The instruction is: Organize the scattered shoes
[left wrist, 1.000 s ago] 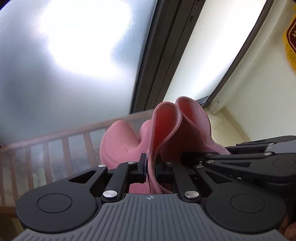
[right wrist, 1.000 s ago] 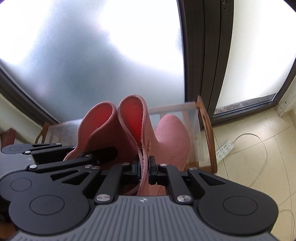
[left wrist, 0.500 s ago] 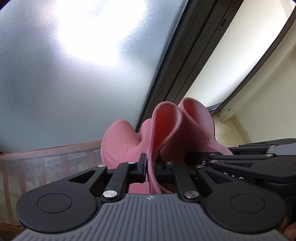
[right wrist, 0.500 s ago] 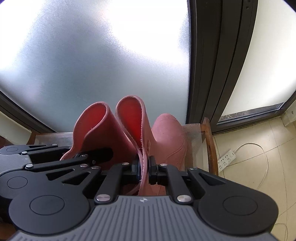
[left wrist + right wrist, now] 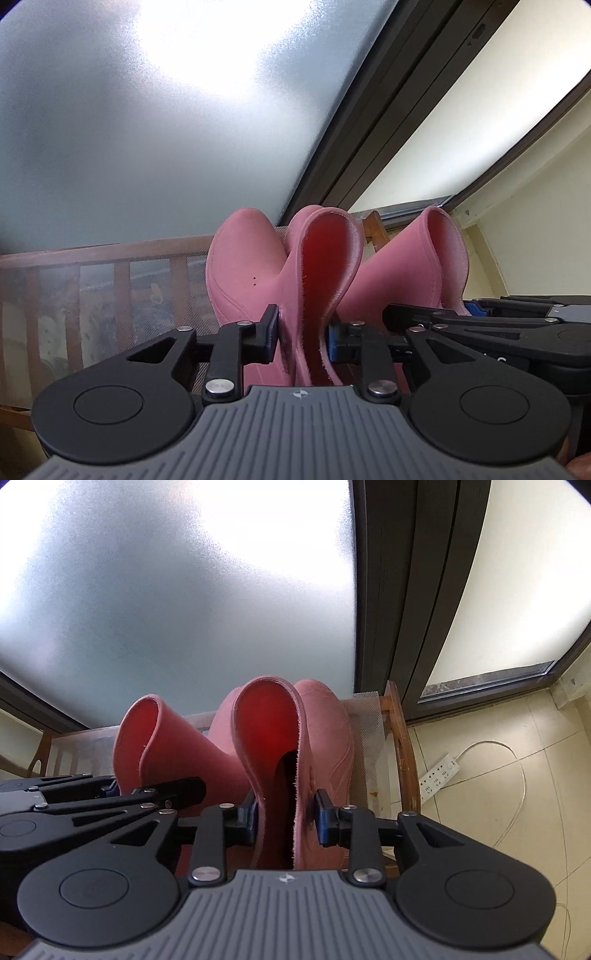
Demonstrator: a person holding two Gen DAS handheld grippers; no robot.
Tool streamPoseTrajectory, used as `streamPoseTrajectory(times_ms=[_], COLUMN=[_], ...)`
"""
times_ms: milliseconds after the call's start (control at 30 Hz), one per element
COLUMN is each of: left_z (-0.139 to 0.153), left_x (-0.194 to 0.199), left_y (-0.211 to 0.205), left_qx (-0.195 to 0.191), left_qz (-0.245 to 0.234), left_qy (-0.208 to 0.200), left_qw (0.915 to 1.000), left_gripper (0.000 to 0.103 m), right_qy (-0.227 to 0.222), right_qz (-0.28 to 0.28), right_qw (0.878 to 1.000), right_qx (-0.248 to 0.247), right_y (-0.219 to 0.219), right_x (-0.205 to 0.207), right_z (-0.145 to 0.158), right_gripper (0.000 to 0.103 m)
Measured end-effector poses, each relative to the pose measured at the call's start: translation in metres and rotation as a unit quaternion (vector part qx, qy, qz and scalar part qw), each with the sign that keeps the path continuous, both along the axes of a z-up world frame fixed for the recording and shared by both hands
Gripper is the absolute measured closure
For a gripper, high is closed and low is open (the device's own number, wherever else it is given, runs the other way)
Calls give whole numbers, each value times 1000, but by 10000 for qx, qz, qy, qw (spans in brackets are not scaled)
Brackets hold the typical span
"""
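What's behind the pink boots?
Behind the pink boots stands a wooden rack with slats, then a frosted glass door. The boots and both claws cover what lies under them, so that cannot be seen.

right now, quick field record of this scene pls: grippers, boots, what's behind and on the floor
left gripper: jaws apart around the shaft of the left pink boot, pads off the rubber
right gripper: jaws apart around the shaft of the right pink boot
boots: upright, side by side, toes pointing away from the cameras
behind: wooden rack, frosted glass door
floor: white power strip with cord on tiles
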State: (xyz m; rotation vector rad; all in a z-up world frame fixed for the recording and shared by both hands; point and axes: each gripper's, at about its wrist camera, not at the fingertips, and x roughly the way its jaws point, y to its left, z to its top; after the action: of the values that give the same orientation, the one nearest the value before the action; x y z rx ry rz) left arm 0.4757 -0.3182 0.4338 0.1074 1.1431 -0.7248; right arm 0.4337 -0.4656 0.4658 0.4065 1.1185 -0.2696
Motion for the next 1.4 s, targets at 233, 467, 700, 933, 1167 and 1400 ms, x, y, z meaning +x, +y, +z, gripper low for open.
streamPoseTrajectory(times_ms=[233,467,700,933,1167,1400], left_z=[0,21,43,64,84,101], left_x=[11,6,-3,-23,-48,-80], left_y=[0,7,14,19,32,49], left_qx=[178,264,216,197,158,191], left_qz=[60,171,272,309,344,350], left_qy=[-25,-211,-358,-507,-688,-826], left_qw=[9998,9993,9988,9980,9969,9958], left_gripper=[49,39,34,29,24,22], right_qy=[-31,-199,-384,-527,-668,-779], right_qz=[-121,-199,-250,-291,-297,-244], right_qw=[9999,9995,9984,9970,9956,9946], right_qx=[-24,-166,-340,-493,-591,-642], right_y=[0,10,16,19,25,37], right_x=[-6,-17,-35,-63,-95,-132], right_z=[3,26,47,66,84,97], right_gripper=[56,35,22,14,4,1])
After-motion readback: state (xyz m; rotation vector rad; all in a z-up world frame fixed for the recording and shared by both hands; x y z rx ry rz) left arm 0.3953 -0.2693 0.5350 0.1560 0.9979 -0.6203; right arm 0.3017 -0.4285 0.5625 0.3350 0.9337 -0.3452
